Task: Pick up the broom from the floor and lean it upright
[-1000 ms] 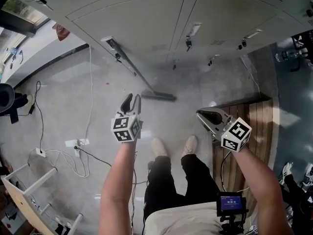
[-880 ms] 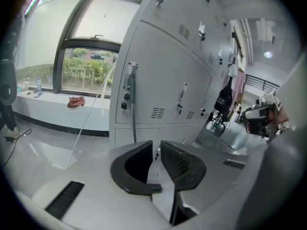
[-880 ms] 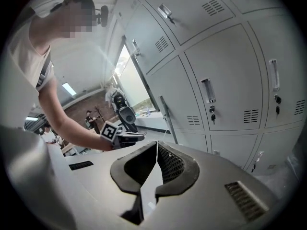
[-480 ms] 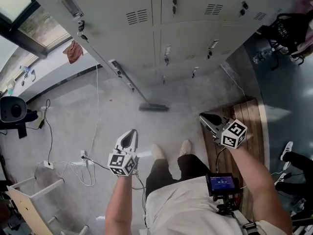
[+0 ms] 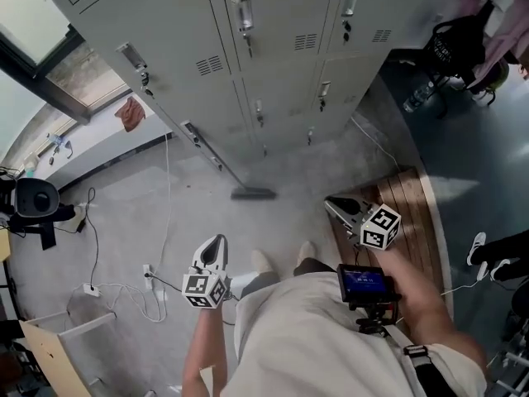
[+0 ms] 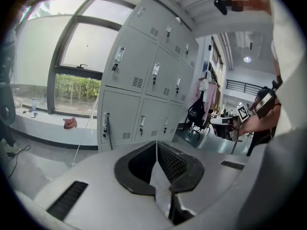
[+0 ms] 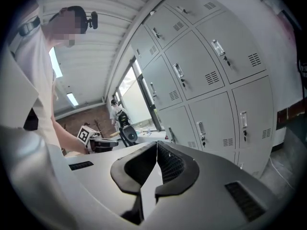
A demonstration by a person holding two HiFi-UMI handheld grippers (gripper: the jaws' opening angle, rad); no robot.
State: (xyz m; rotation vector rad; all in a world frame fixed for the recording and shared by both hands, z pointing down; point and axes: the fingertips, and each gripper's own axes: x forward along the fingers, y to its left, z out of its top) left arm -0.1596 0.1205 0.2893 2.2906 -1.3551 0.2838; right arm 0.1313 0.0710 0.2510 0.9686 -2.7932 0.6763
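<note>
The broom (image 5: 219, 162) leans against the grey lockers (image 5: 273, 48), its long handle running up to the left and its flat head (image 5: 252, 193) on the floor. Neither gripper touches it. My left gripper (image 5: 213, 249) hovers near my left foot, jaws shut with nothing between them; the left gripper view shows its tips (image 6: 156, 143) pressed together. My right gripper (image 5: 335, 207) hangs over the wooden pallet, also shut and empty, its tips (image 7: 156, 145) meeting in the right gripper view. Each gripper sees the other: the right gripper (image 6: 231, 123) and the left gripper (image 7: 103, 143).
White cables and a power strip (image 5: 149, 275) lie on the floor at left. A wooden pallet (image 5: 409, 201) lies at right. A red cloth (image 5: 131, 114) sits on the window ledge, a black bag (image 5: 455, 44) at the far right, a wooden frame (image 5: 50, 341) at lower left.
The view has risen and shows more of the lockers. Both grippers have drawn back from the broom toward my body. The left jaws have closed. The broom stays leaning.
</note>
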